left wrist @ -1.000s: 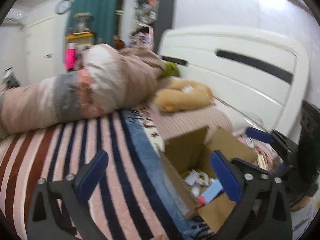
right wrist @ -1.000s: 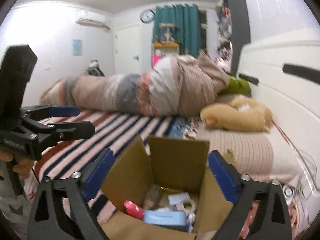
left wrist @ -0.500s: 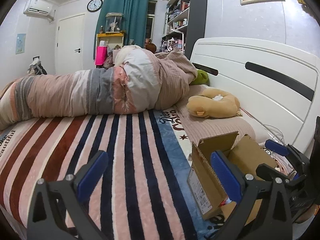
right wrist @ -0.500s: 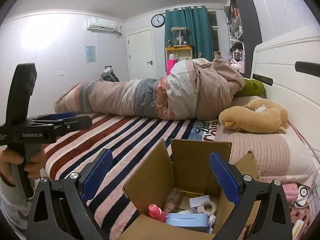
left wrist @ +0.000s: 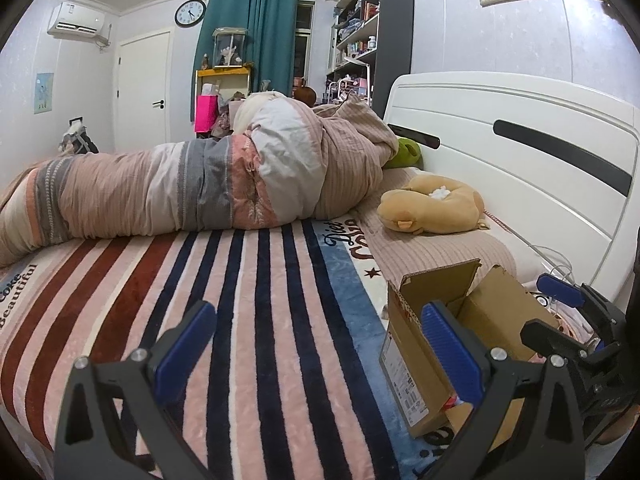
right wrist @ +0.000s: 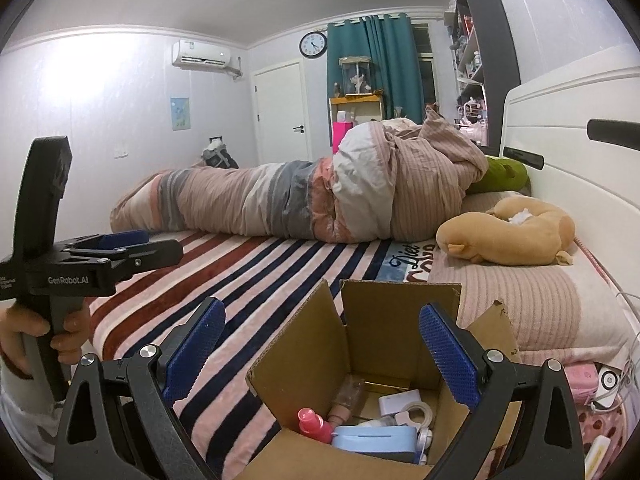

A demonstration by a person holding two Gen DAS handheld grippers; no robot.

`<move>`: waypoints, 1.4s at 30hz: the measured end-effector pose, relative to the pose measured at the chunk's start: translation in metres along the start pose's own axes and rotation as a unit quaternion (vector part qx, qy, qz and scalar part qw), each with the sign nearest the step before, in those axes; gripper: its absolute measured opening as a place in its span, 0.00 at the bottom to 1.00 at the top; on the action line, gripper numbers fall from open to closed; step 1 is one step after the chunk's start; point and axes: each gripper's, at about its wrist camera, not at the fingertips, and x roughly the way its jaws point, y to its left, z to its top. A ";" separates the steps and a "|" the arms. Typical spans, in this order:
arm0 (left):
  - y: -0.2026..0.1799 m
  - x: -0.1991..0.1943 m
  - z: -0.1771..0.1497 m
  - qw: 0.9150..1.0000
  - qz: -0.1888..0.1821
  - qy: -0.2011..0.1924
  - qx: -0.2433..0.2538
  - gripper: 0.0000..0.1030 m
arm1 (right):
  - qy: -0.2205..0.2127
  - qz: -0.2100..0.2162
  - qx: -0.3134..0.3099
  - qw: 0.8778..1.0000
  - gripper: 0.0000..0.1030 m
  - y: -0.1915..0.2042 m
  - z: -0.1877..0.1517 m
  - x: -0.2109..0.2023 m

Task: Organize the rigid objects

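Note:
An open cardboard box (right wrist: pixel 384 332) stands on the striped bed, right under my right gripper (right wrist: pixel 320 354). Inside lie a pink-capped bottle (right wrist: pixel 314 420), a light blue case (right wrist: pixel 374 438), a roll of clear tape (right wrist: pixel 418 414), a small white box (right wrist: pixel 398 400) and a clear bottle (right wrist: pixel 350 396). My right gripper is open and empty above the box. My left gripper (left wrist: pixel 316 354) is open and empty over the striped blanket, left of the box (left wrist: pixel 424 344). It also shows in the right wrist view (right wrist: pixel 120 248), held by a hand.
A rolled duvet (left wrist: pixel 208 184) lies across the far side of the bed. A tan plush toy (left wrist: pixel 432 204) rests on the pillow by the white headboard (left wrist: pixel 520 168). Cables and small pink items (right wrist: pixel 584 380) lie at the bed's right edge.
The left gripper's view has swung left and levelled, so the box now sits lower right and its inside is hidden. The right gripper has stayed above the box, drawing back slightly.

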 end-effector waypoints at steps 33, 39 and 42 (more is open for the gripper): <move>0.008 0.000 -0.002 1.000 0.011 0.002 0.004 0.99 | 0.002 -0.004 0.006 1.000 0.95 0.012 -0.001 -0.002; 0.009 0.000 -0.001 1.000 0.011 0.002 0.004 0.99 | 0.003 -0.003 0.006 1.000 0.95 0.012 -0.001 -0.001; 0.009 0.000 -0.001 1.000 0.011 0.002 0.004 0.99 | 0.003 -0.004 0.007 1.000 0.95 0.013 0.000 -0.001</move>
